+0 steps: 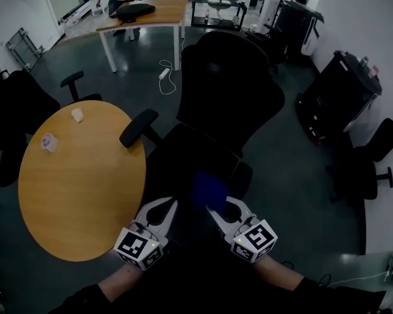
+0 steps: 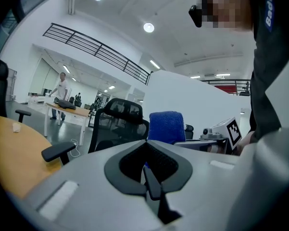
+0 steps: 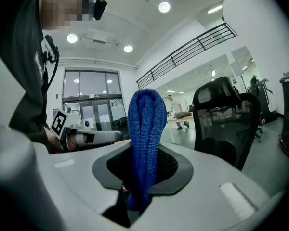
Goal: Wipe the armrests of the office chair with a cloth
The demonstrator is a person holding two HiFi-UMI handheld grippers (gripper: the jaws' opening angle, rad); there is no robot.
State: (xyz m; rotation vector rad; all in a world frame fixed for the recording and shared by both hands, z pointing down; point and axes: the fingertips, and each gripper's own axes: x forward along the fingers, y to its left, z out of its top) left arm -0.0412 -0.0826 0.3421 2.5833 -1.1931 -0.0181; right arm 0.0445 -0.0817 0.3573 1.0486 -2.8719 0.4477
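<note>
In the head view my right gripper (image 1: 219, 209) holds the blue cloth (image 1: 209, 190) over the seat of the office chair (image 1: 229, 90), whose visible armrest (image 1: 139, 127) lies ahead-left, nearer my left gripper (image 1: 162, 209). Left gripper view: jaws pressed together, empty. Right gripper view: jaws clamped on the upright cloth.

Two small white things (image 1: 77, 115) on the round wooden surface (image 1: 85, 195), at ten o'clock, are too small to tell. The black mesh office chair (image 1: 229, 90) loses its three-o'clock armrest in darkness. The right tongs (image 3: 143, 150) hide the lower end of the folded blue cloth (image 3: 145, 114).
</note>
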